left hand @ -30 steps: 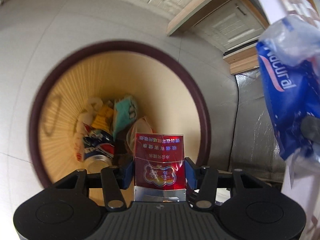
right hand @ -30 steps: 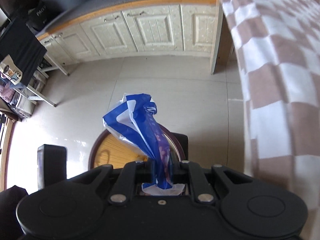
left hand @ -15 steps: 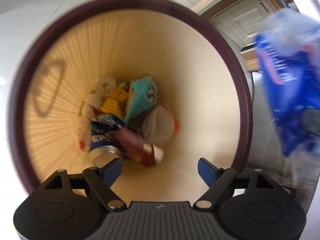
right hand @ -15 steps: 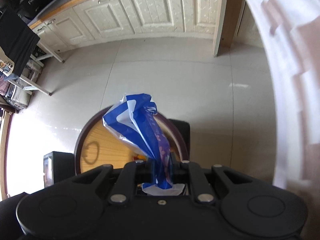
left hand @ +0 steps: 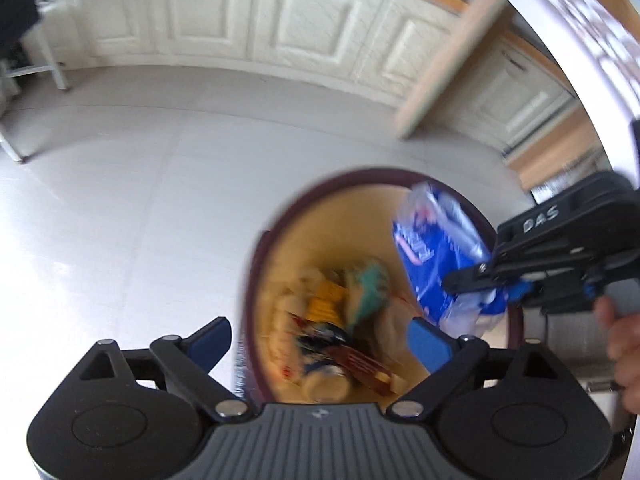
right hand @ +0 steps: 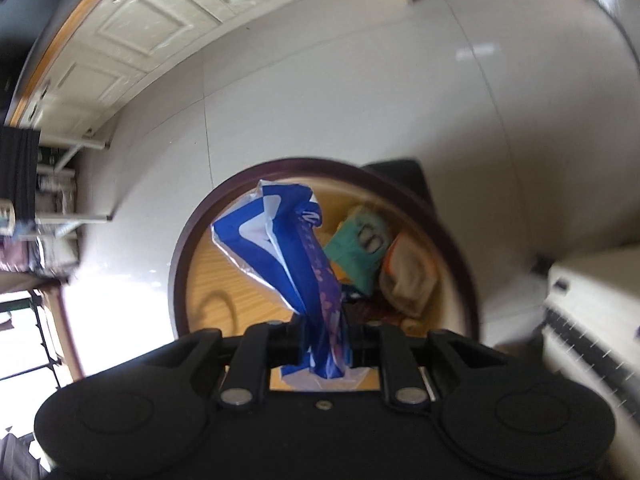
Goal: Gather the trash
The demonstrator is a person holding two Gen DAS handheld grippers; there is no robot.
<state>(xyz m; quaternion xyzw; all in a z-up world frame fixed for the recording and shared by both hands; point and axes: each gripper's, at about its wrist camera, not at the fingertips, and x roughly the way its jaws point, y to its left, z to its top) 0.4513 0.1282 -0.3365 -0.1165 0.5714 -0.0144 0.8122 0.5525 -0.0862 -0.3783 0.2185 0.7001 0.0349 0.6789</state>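
The left tool [left hand: 320,338] hangs over the near rim of the bin [left hand: 250,280], its blue-padded fingers [left hand: 210,340] spread wide with nothing between them. The right tool [right hand: 322,344] is clamped on a crumpled blue wrapper [right hand: 280,248], which juts out above the bin's [right hand: 180,248] mouth. From the left view, that wrapper [left hand: 432,256] sits over the bin's right side, pinched by the right tool [left hand: 496,284]. The bin stands on the pale tiled floor [left hand: 120,200]. At its bottom lies a blurred heap of trash [left hand: 336,332]: a teal packet [right hand: 354,248], a can [left hand: 326,386] and a dark red pack [left hand: 360,368]. Cream cabinets [left hand: 240,12] line the far wall.
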